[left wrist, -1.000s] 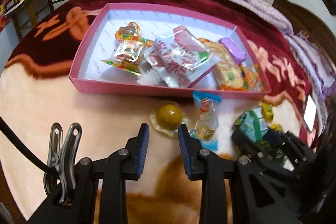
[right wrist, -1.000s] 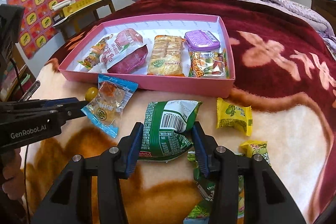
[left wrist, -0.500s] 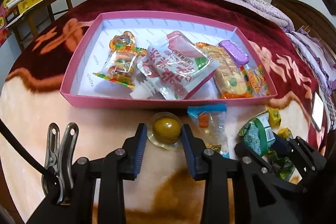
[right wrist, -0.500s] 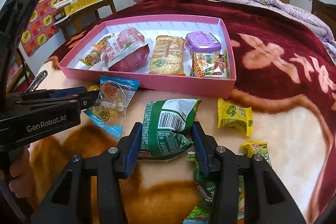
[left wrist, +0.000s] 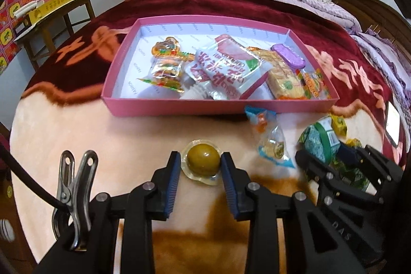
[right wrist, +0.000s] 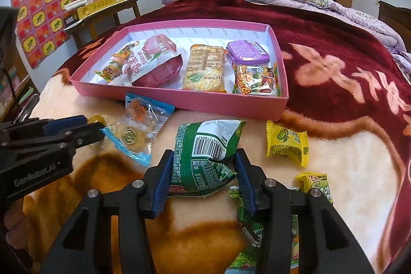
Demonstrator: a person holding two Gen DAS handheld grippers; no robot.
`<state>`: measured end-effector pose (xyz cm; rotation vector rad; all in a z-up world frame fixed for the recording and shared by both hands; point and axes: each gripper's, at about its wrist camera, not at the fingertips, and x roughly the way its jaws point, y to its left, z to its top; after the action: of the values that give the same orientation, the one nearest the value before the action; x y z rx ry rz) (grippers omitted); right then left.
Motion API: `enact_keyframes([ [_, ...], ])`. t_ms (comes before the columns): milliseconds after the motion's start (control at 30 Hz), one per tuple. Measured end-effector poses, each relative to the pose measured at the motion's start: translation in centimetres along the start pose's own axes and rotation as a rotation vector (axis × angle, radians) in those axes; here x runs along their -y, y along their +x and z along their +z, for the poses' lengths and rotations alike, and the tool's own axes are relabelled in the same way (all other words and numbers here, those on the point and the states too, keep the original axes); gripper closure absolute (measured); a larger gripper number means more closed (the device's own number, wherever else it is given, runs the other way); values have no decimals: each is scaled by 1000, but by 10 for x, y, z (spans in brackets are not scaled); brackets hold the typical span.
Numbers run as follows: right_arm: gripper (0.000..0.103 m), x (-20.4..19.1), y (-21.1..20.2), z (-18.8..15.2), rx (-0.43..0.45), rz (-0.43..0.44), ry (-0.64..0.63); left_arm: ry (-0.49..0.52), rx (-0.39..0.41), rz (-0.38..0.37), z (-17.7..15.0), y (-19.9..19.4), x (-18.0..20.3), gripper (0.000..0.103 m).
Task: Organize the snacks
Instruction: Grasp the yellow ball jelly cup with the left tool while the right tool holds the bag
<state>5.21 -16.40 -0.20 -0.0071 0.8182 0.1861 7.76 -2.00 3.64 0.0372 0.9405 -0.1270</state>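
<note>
Left tool: black angular arms, blue ribbed pads, silver screws; steel clip pinching a black cable; white "GenRobot.AI" lettering.

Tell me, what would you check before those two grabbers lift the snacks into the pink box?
1. Left gripper straddles the round plum candy: ok.
2. Its pads press the candy: cannot tell; they stand at its wrapper's edges.
3. Right gripper pinches the green packet: ok, packet creased.
4. Pink box has free floor: ok, at its far end.
5. Blue packet clear of both grippers: ok.
</note>
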Motion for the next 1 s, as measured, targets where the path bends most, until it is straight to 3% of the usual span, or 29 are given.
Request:
enact_keyframes([
  [1000, 56, -1, -2, -1, -1, 28, 8, 20, 7, -28, -8, 0, -3, 69],
])
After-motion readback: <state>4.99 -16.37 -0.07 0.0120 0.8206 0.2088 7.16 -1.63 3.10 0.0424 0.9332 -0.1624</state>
